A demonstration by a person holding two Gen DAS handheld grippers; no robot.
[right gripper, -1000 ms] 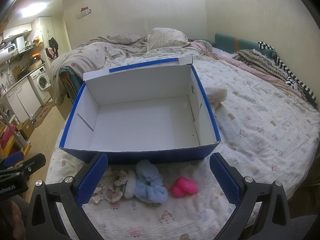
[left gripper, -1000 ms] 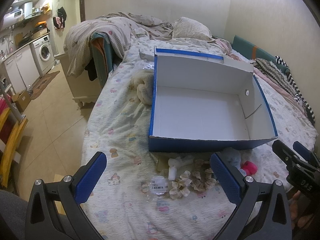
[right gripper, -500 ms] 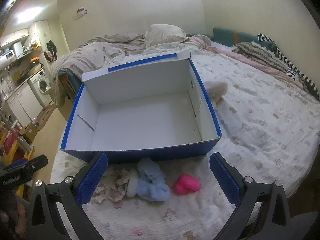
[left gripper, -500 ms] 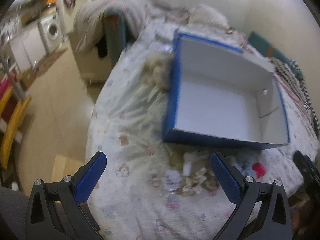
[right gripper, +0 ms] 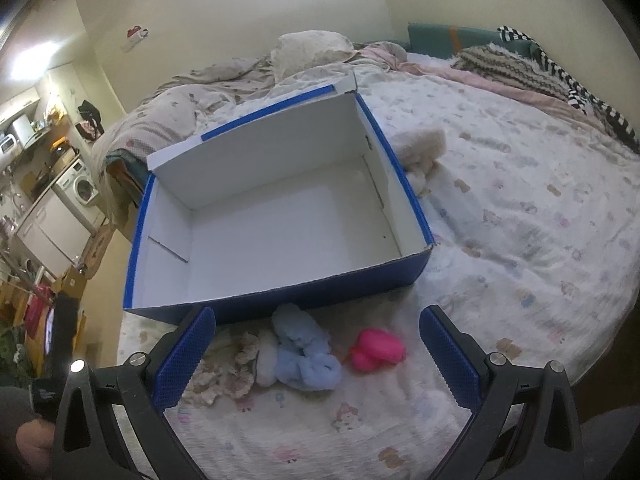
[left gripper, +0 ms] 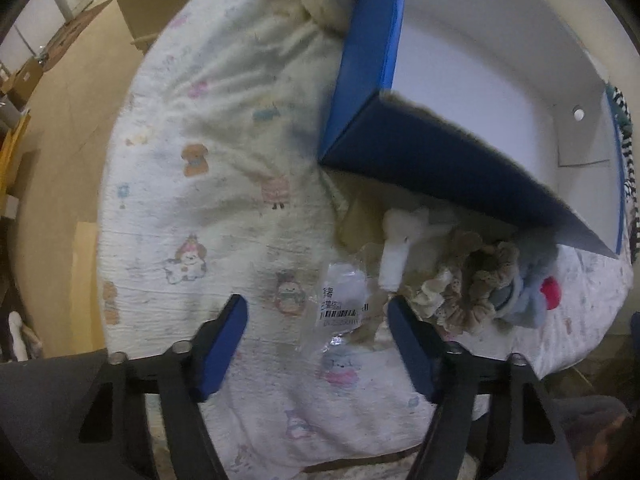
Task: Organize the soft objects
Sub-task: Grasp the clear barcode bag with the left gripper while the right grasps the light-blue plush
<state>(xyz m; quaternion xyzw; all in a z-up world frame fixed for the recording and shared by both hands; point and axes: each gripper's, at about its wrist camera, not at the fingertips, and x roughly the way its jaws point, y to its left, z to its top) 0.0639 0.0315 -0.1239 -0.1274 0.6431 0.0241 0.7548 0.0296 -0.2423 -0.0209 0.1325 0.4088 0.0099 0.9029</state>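
Note:
An empty blue box with a white inside (right gripper: 280, 220) sits on the bed; it also shows in the left wrist view (left gripper: 480, 80). In front of it lie a light blue scrunchie (right gripper: 306, 354), a pink soft item (right gripper: 378, 350), beige lace scrunchies (left gripper: 468, 280) and a white soft piece (left gripper: 396, 248). A clear plastic bag with a barcode label (left gripper: 344, 300) lies beside them. My left gripper (left gripper: 316, 328) is open, low over the bag. My right gripper (right gripper: 316, 356) is open, with the blue scrunchie and pink item between its fingers' line, apart from them.
A cream fluffy item (right gripper: 420, 148) lies at the box's right side, also visible in the left wrist view (left gripper: 324, 0). Crumpled bedding and a pillow (right gripper: 312, 48) lie behind. The bed edge drops to the floor (left gripper: 68, 100) on the left. Striped and knitted cloths (right gripper: 540, 68) lie far right.
My left gripper has dropped down and forward toward the bag and scrunchies, tilting its view. My right gripper has moved slightly closer to the blue scrunchie and pink item.

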